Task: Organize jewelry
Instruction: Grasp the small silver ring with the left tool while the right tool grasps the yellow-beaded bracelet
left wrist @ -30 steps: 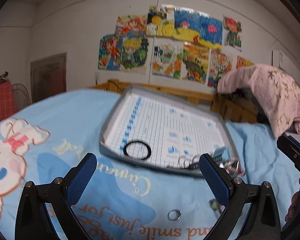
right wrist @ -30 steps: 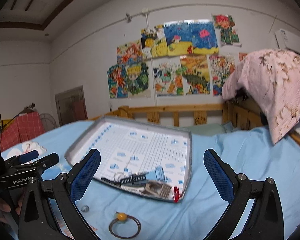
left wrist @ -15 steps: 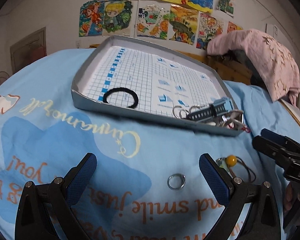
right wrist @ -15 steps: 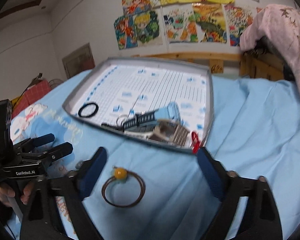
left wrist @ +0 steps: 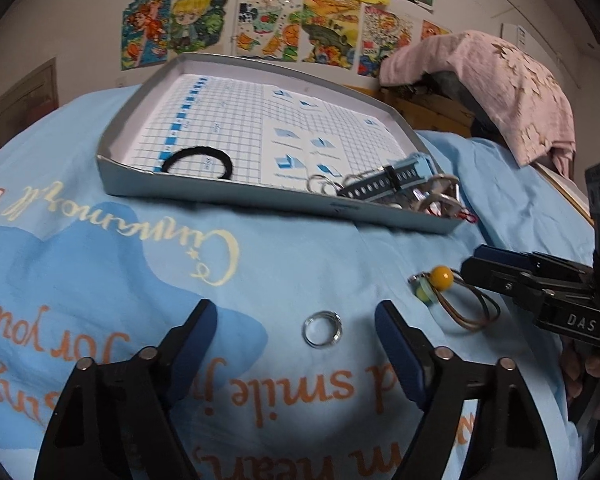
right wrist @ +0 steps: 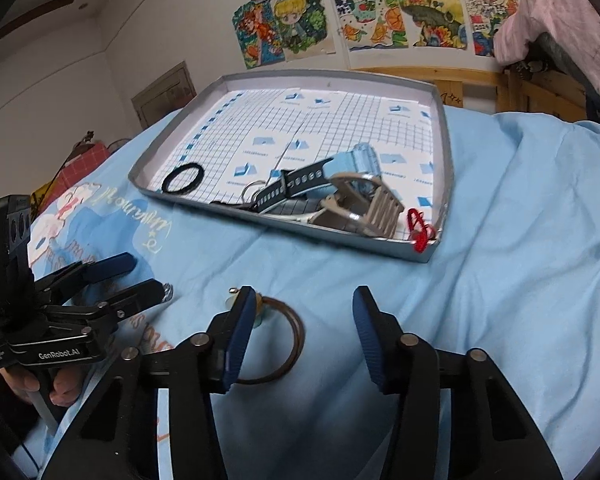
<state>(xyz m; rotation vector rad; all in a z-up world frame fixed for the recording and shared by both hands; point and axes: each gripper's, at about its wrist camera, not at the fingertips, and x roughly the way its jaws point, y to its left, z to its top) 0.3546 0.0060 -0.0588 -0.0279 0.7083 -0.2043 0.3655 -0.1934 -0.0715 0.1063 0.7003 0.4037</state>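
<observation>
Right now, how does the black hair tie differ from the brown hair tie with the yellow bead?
The black hair tie lies inside the grey tray; the brown hair tie lies outside it on the blue sheet. The black one is thick and plain; the brown one is thin strands carrying a yellow bead. No hand-held gripper is near the black one; the open right hand-held gripper reaches over the brown one. Both are round loops lying flat.
</observation>
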